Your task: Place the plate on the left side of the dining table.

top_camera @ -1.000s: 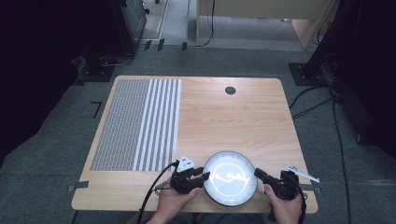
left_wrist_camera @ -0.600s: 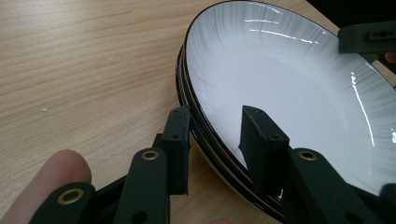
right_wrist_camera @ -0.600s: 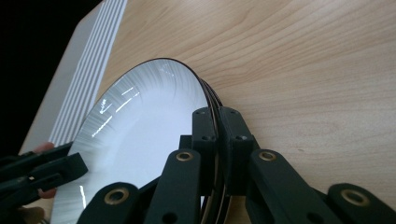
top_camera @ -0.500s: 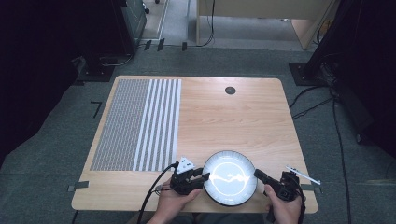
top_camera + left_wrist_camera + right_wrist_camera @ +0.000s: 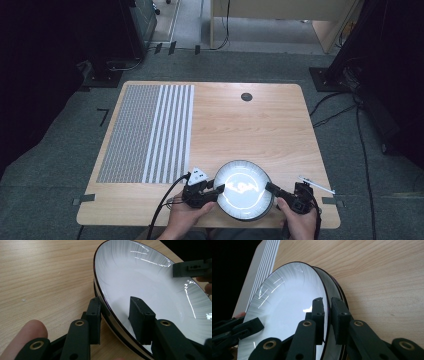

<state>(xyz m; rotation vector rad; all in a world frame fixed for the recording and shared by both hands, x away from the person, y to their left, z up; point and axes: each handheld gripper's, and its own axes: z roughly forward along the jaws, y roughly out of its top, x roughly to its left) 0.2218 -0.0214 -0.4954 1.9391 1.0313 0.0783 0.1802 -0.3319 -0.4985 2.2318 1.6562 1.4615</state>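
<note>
Two sets of tongs are meeting at one stack of plates, and we are seeing them from three sides. From the high view, the top plate [image 5: 243, 190] is lying near the front edge of the worktop [image 5: 260, 125], just right of the striped mat [image 5: 150, 132], with the left tongs [image 5: 210, 189] at its left rim and the right tongs [image 5: 272, 189] at its right rim. From there it is looking like a single white dish.

The right gripper view is telling us more: behind the white plate [image 5: 284, 315] a second, darker plate [image 5: 334, 290] is sitting underneath, and the rim of the top one is passing between the right tongs [image 5: 327, 320]. Their jaws are standing narrow, one on each face of that rim, and they have just been opening a little; we cannot tell if the pads are really pressing it. The left tongs [image 5: 239, 328] are showing farther off, at the opposite rim.

The left gripper view is showing the left tongs [image 5: 117, 317] standing wider, one jaw under the stack's edge, the other inside the bowl of the top plate [image 5: 150, 287] and apart from its surface. A fingertip [image 5: 22, 335] of the person is resting beside the jaws. The mat and a small dark hole [image 5: 246, 97] in the far part of the worktop are appearing from above.
</note>
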